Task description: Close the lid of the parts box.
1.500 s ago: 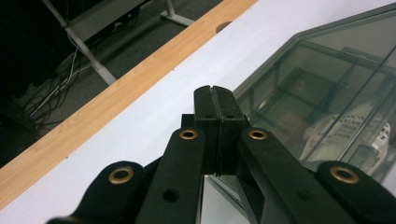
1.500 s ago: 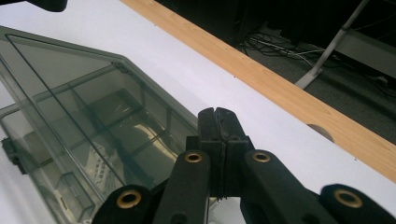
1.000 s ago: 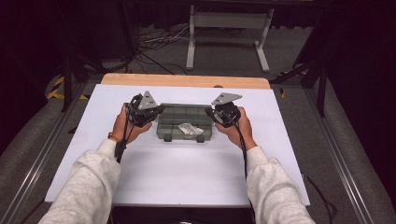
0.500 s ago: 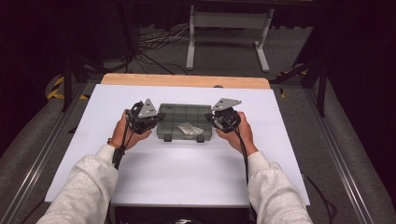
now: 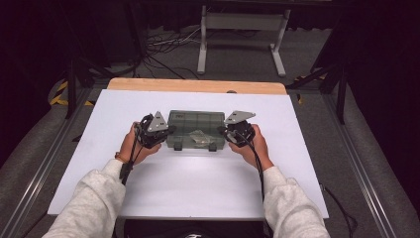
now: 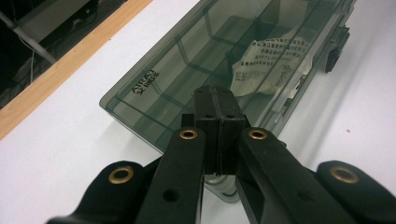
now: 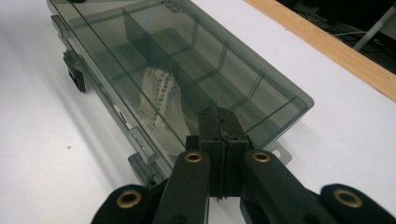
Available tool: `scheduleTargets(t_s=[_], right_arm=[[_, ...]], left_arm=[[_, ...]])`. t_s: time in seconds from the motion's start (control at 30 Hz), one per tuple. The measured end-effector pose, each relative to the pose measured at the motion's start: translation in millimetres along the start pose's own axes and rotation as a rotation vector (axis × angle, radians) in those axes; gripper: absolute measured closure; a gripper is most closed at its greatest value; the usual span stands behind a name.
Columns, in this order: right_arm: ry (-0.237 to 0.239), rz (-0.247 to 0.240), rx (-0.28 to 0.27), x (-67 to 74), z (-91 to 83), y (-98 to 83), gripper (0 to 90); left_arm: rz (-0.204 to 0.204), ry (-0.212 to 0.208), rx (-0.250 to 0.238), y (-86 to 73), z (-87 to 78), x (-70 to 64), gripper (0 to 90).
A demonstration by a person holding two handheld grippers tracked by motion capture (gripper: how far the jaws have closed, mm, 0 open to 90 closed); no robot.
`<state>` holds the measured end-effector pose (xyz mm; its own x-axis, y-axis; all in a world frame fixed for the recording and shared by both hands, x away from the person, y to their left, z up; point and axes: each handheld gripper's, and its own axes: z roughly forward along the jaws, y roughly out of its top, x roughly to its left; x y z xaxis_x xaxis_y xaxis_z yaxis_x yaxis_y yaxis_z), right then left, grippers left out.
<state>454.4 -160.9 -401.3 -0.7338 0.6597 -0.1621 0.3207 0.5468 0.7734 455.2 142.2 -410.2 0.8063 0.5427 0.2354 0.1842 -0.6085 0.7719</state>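
Bracing the smoky plastic organiser box (image 5: 193, 130) mid-frame between left gripper (image 5: 166, 133) and right gripper (image 5: 224, 134), jaws pressed together; probably next, spreading to work the front latches (image 5: 177, 147).

print on folded paper (image 6: 266, 63) too small to read, organizer box (image 6: 210, 60) cropped

Left tongs (image 5: 167, 132) and right tongs (image 5: 224, 133) closed, hands apart, pointing inward.

grippers: 2 (image 5: 171, 132) (image 5: 222, 133) | compartment box: 1 (image 5: 193, 124) | printed bag: 1 (image 5: 199, 139)
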Motion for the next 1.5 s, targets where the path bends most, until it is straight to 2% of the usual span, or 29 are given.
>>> scheduleTargets(t_s=[0.27,0.5,0.6,0.67,1.0,1.2,1.27,1.43,1.5], right_arm=[[0.007,0.002,0.002,2.2,0.1,-8.9,90.0],[-0.005,-0.008,0.009,5.7,3.0,-11.4,90.0],[-0.003,0.001,-0.001,7.4,3.9,-13.5,90.0],[-0.007,-0.001,-0.004,8.6,3.8,-14.6,90.0],[-0.006,0.014,-0.011,10.1,4.5,-19.6,90.0],[-0.005,0.014,-0.018,11.4,4.7,-20.9,90.0],[0.000,0.019,-0.024,10.8,4.9,-22.0,90.0],[-0.006,0.019,-0.031,11.8,4.9,-23.3,90.0],[-0.011,0.015,-0.034,12.6,4.9,-23.7,90.0]], left_arm=[[0.021,-0.013,0.004,-4.7,1.6,-1.9,90.0],[0.016,-0.021,0.001,-7.8,2.1,-3.1,90.0],[0.020,-0.029,-0.004,-8.8,3.0,-3.7,90.0],[0.030,-0.017,-0.002,-9.6,3.0,-4.2,90.0],[-0.010,-0.026,-0.014,-18.5,5.1,-1.9,90.0],[-0.025,-0.023,-0.020,-24.4,7.2,-3.0,90.0],[-0.016,-0.016,-0.018,-24.7,7.1,-3.0,90.0],[-0.057,-0.019,-0.060,-30.8,7.5,-2.7,90.0],[-0.056,-0.019,-0.059,-30.8,7.3,-2.7,90.0]])
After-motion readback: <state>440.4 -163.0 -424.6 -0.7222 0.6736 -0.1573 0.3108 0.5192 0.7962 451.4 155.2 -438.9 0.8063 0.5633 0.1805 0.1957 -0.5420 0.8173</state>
